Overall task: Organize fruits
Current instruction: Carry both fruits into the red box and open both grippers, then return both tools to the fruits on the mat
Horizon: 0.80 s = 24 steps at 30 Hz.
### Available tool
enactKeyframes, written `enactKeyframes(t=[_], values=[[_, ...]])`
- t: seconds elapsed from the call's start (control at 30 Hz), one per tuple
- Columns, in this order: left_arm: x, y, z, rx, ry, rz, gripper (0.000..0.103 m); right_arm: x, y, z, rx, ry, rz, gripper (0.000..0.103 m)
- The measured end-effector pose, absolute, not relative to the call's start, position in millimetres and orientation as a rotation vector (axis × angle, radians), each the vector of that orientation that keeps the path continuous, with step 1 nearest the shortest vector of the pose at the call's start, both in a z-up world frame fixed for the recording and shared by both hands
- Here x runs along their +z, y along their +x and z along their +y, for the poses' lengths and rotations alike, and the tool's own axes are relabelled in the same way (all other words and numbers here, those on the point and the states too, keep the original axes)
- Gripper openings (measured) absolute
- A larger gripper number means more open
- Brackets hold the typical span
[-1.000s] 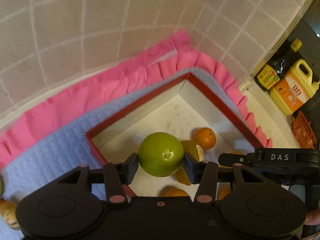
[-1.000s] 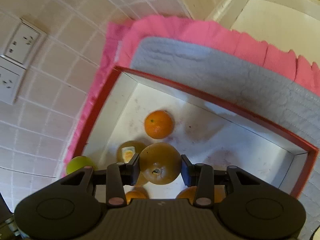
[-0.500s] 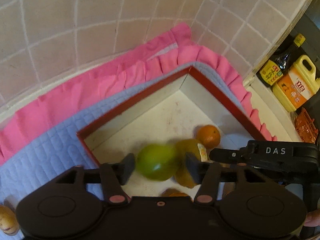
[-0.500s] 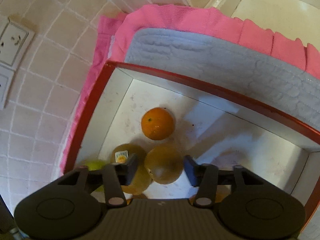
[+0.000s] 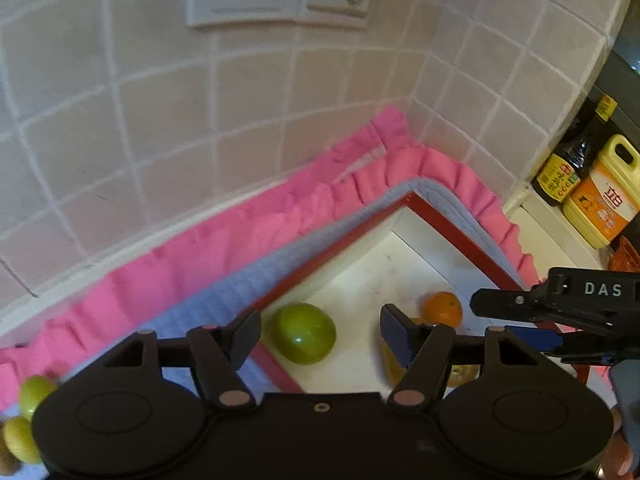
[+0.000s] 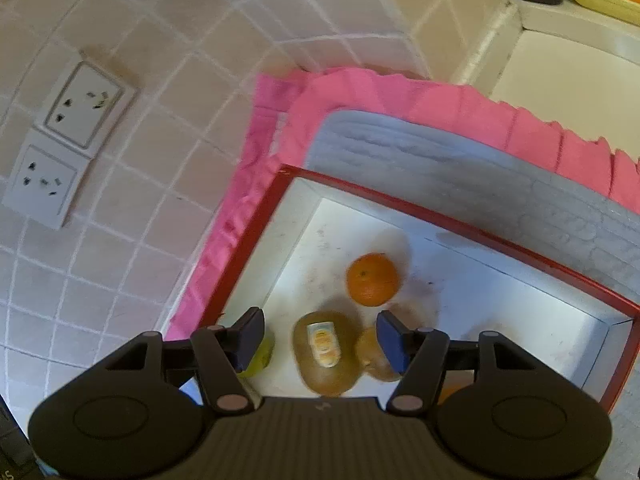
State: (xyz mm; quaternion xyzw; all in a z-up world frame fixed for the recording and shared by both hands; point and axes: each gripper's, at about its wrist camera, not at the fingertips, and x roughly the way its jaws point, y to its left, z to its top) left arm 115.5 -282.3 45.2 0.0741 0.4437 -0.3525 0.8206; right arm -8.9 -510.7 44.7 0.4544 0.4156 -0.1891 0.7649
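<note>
Both of my tongs are lifting away spread wide and empty, the left gripper (image 5: pixel 320 334) having dropped the green fruit (image 5: pixel 305 333) and the right gripper (image 6: pixel 319 338) the brownish orange (image 6: pixel 376 356) into the red-rimmed box (image 6: pixel 472 229), so I'm judging this pair sorted.

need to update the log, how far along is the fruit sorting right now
Done: a green fruit, an orange, a stickered brown fruit and a smaller brown one lie in the red-rimmed box.
In hand: nothing; the left tool and right tool are both open.
Left: yellow-green fruits sit outside the box on the mat.
</note>
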Motion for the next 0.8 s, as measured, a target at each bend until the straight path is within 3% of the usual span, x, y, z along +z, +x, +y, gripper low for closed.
enactKeyframes(t=[0.8], values=[[82.6,137.7,-123.8,-0.452,0.127,0.853,0.08,109.9,53.0,-380.2,-0.156,0.764,0.923,0.068]])
